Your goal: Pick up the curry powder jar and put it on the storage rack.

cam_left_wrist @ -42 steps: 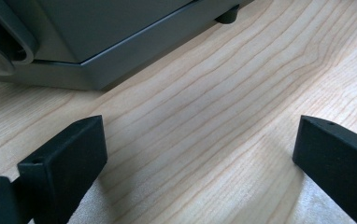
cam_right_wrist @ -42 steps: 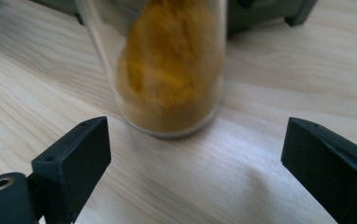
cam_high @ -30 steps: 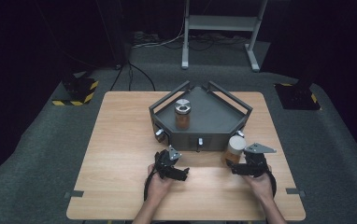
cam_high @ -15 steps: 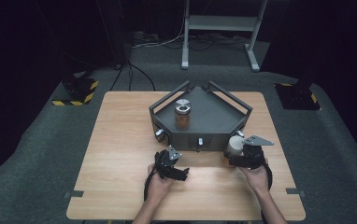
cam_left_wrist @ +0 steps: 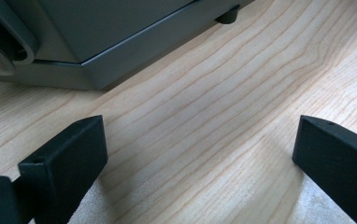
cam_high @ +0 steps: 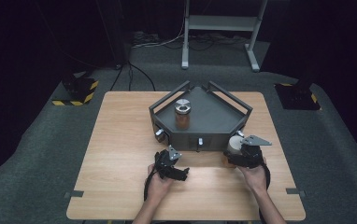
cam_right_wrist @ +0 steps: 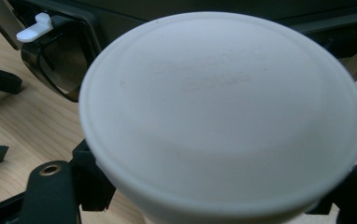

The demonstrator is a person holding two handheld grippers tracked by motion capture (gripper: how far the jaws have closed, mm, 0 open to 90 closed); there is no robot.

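A jar with a white lid (cam_high: 235,142) and amber contents sits between the jaws of my right gripper (cam_high: 231,156), just in front of the right front corner of the grey tray (cam_high: 214,135). In the right gripper view the white lid (cam_right_wrist: 223,112) is very close, with my right gripper (cam_right_wrist: 214,200) shut around the jar below it. A second amber jar with a silver lid (cam_high: 182,114) stands upright inside the tray. My left gripper (cam_high: 177,171) lies low over the table in front of the tray. Its view has the left gripper (cam_left_wrist: 200,158) open over bare wood.
The wooden table (cam_high: 116,140) has free room to the left of the tray and along its front edge. The tray's grey base (cam_left_wrist: 97,37) lies close ahead of the left jaws. A white latch (cam_right_wrist: 34,27) sticks out of the tray front.
The right gripper has turned a little with the jar, so the white lid faces up more. The left gripper has stayed put.
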